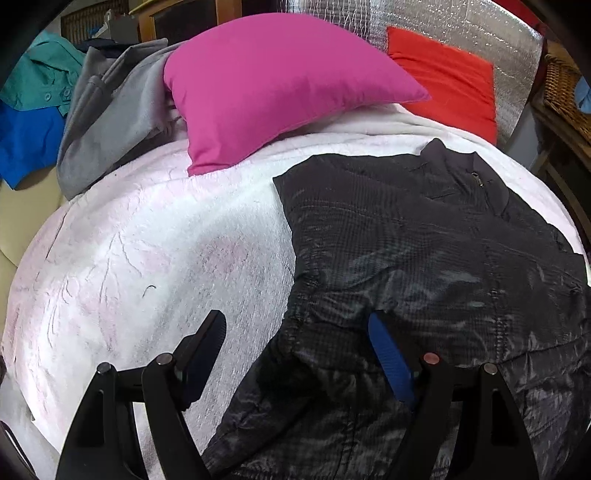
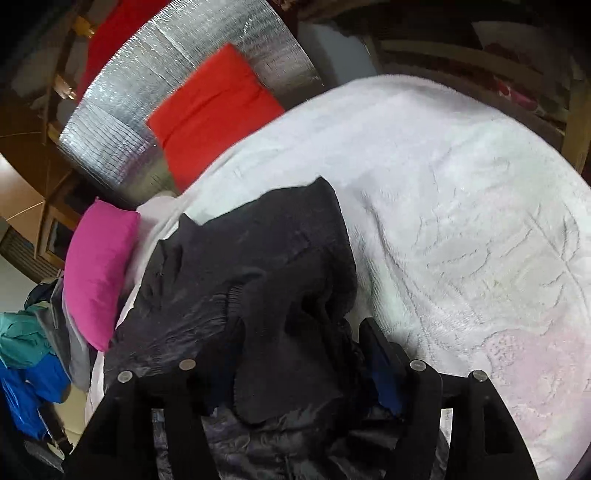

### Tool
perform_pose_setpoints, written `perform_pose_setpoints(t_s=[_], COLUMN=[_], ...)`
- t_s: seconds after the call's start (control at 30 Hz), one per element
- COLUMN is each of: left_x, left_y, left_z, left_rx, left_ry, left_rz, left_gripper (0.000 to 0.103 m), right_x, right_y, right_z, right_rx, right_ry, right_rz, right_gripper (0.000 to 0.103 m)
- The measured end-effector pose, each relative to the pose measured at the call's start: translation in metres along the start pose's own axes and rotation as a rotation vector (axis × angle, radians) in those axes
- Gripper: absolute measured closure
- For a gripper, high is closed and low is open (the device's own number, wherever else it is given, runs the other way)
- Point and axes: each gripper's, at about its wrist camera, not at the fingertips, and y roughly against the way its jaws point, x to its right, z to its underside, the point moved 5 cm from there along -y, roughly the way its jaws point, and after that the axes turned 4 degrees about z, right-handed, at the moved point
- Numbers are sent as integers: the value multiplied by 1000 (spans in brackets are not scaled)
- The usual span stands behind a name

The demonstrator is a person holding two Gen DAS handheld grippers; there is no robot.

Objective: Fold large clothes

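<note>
A black quilted jacket (image 1: 424, 240) lies on the white fleece blanket (image 1: 147, 240), collar toward the back. My left gripper (image 1: 295, 350) is open, hovering over the jacket's left edge, one finger over the blanket and the blue-padded finger over the fabric. In the right wrist view the jacket (image 2: 240, 258) is bunched and lifted, and a fold of it fills the space between the fingers of my right gripper (image 2: 295, 369). The left finger is hidden under the fabric, so I cannot tell how the jaws stand.
A pink pillow (image 1: 280, 85) and a red cushion (image 1: 450, 81) sit at the back against silver foil sheeting (image 1: 480, 33). Grey, teal and blue clothes (image 1: 103, 110) are piled at the back left. A wicker basket (image 1: 565, 96) stands at the right.
</note>
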Motion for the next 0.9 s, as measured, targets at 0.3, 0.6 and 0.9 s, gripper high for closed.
perform_pose_setpoints(t_s=[0.3, 0.6, 0.9], left_x=[-2, 0, 0], left_y=[-5, 8, -11], left_z=[12, 4, 4], left_rx=[-36, 17, -42], left_ry=[-24, -31, -28], left_rz=[-4, -54, -40], left_gripper=[23, 23, 23], right_x=[11, 6, -3], right_y=[-33, -15, -34], right_z=[19, 19, 18], right_rx=[-98, -53, -97], right_ry=[-21, 7, 32], right_rz=[40, 61, 71], right_gripper=[44, 40, 39])
